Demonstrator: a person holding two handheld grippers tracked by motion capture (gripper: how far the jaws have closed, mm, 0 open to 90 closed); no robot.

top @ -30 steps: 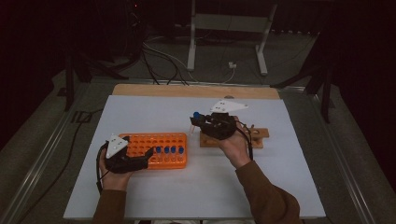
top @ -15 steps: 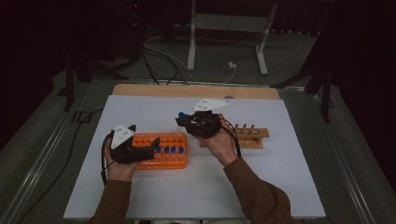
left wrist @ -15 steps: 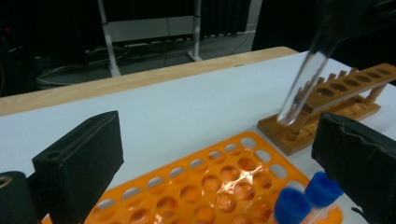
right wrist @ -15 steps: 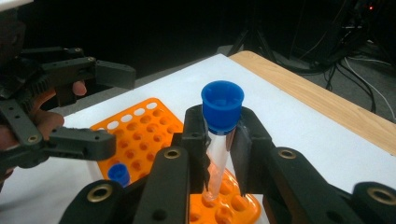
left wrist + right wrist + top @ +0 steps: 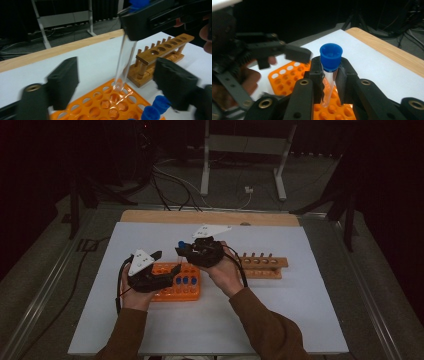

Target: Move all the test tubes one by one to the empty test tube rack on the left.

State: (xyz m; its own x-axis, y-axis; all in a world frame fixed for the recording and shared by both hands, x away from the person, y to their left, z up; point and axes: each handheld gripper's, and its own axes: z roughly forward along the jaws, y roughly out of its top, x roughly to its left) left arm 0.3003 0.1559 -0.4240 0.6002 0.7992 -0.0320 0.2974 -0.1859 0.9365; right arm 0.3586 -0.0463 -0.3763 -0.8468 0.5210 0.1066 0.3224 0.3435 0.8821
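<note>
holding blue-capped tube above orange rack

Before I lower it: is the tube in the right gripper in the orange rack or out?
Out. The tube hangs from the right gripper, its tip just above the orange rack.

High view: overhead, facing forward-down, far | gripper views: close, along jaws | shared: orange plastic grid rack.

In the left gripper view, the tube's blue cap is cut off by the top edge; the near jaws blur; the orange rack runs off the bottom.
</note>
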